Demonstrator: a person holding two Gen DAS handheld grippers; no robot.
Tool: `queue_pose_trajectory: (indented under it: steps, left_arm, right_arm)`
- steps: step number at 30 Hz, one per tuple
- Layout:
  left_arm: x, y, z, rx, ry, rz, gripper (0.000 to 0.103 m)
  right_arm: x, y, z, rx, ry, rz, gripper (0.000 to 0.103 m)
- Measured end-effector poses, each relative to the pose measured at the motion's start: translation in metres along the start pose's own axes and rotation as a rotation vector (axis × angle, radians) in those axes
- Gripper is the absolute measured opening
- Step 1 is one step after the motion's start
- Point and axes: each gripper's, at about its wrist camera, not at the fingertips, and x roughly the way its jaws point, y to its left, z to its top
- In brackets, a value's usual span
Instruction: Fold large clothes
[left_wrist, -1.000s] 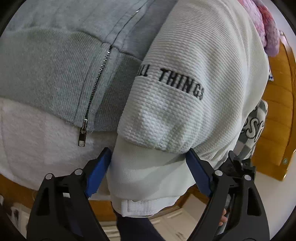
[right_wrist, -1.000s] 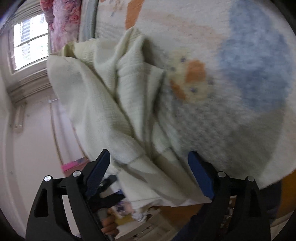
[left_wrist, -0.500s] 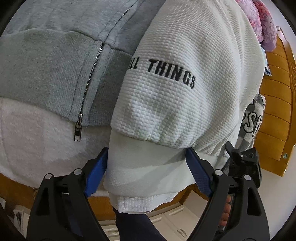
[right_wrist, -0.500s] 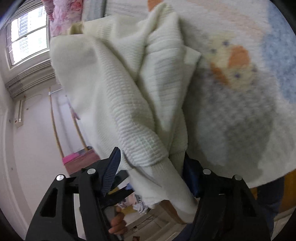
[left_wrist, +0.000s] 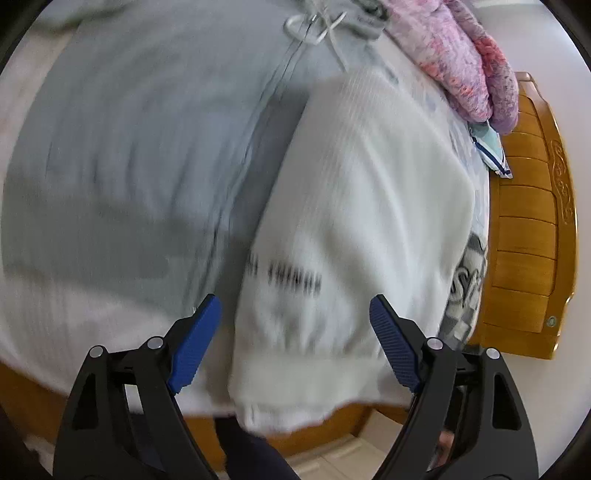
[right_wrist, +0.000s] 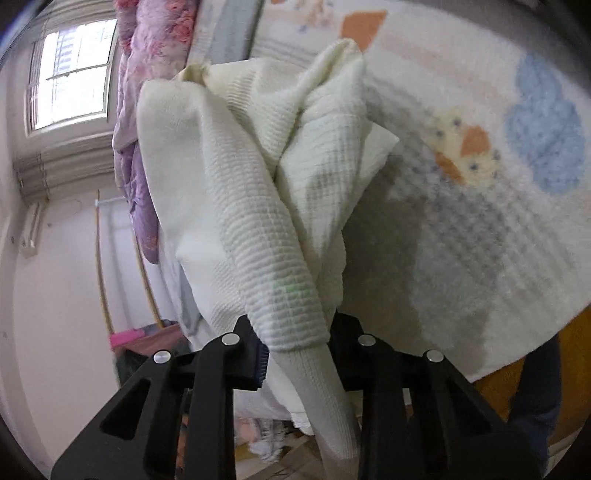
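A white waffle-knit top (left_wrist: 362, 206) with black lettering lies on the bed, its hem hanging over the near edge. My left gripper (left_wrist: 295, 339) is open, its blue pads wide apart above the hem, holding nothing. In the right wrist view the same cream waffle-knit top (right_wrist: 236, 173) is bunched and lifted. My right gripper (right_wrist: 295, 354) is shut on its sleeve (right_wrist: 284, 295) just above the ribbed cuff, which hangs down between the jaws.
A grey zip hoodie (left_wrist: 147, 147) lies flat left of the white top. A pink and purple quilt (left_wrist: 465, 62) is heaped at the far end by the wooden bed frame (left_wrist: 532, 258). A patterned blanket (right_wrist: 480, 184) covers the bed. A window (right_wrist: 70, 74) is at left.
My right gripper has closed on the sleeve and drawn it up. My left gripper has pulled back from the white top, which now lies further away; the view is blurred by motion.
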Motion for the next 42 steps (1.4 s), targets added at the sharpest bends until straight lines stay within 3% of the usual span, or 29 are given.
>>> queue_pose_trajectory:
  steps: [6, 9, 11, 12, 13, 15, 18, 21, 24, 27, 32, 37, 42]
  left_arm:
    - [0.051, -0.026, 0.061, 0.111, 0.0, 0.086, 0.083]
    - [0.069, -0.048, 0.078, 0.2, -0.014, 0.099, 0.089]
    - [0.082, -0.053, 0.08, 0.23, -0.011, 0.129, 0.087]
    - [0.085, -0.052, 0.08, 0.217, -0.005, 0.118, 0.068]
    - [0.083, -0.05, 0.079, 0.219, -0.007, 0.111, 0.066]
    - [0.077, -0.064, 0.068, 0.294, -0.039, 0.164, 0.042]
    - [0.058, -0.077, 0.057, 0.316, -0.089, 0.178, 0.028]
    - [0.03, -0.096, 0.04, 0.355, -0.166, 0.174, 0.026]
    - [0.013, -0.121, 0.028, 0.356, -0.222, 0.147, 0.025]
    - [-0.002, -0.137, 0.016, 0.292, -0.263, 0.086, 0.024]
    - [-0.023, -0.191, -0.007, 0.304, -0.356, 0.009, 0.024]
    - [-0.032, -0.261, -0.018, 0.33, -0.419, -0.121, 0.024]
    - [0.006, -0.352, -0.036, 0.425, -0.407, -0.253, 0.024]
  right_arm:
    - [0.004, -0.006, -0.002, 0.026, -0.001, -0.022, 0.024]
    - [0.008, -0.005, -0.003, 0.034, -0.003, -0.039, 0.024]
    - [0.011, -0.005, -0.001, 0.042, -0.009, -0.059, 0.025]
    - [0.012, -0.004, 0.0, 0.042, -0.009, -0.069, 0.025]
    - [0.011, -0.001, -0.002, 0.036, -0.01, -0.08, 0.025]
    - [0.01, 0.011, -0.003, -0.007, -0.014, -0.128, 0.024]
    - [0.004, 0.031, -0.005, -0.072, -0.02, -0.182, 0.024]
    - [-0.014, 0.061, -0.005, -0.194, -0.045, -0.226, 0.023]
    - [-0.044, 0.092, 0.001, -0.343, -0.076, -0.278, 0.023]
    - [-0.074, 0.111, 0.011, -0.433, -0.105, -0.28, 0.023]
    - [-0.137, 0.144, 0.034, -0.595, -0.187, -0.258, 0.023]
    - [-0.214, 0.15, 0.069, -0.633, -0.309, -0.216, 0.023]
    - [-0.288, 0.117, 0.1, -0.598, -0.44, -0.246, 0.023]
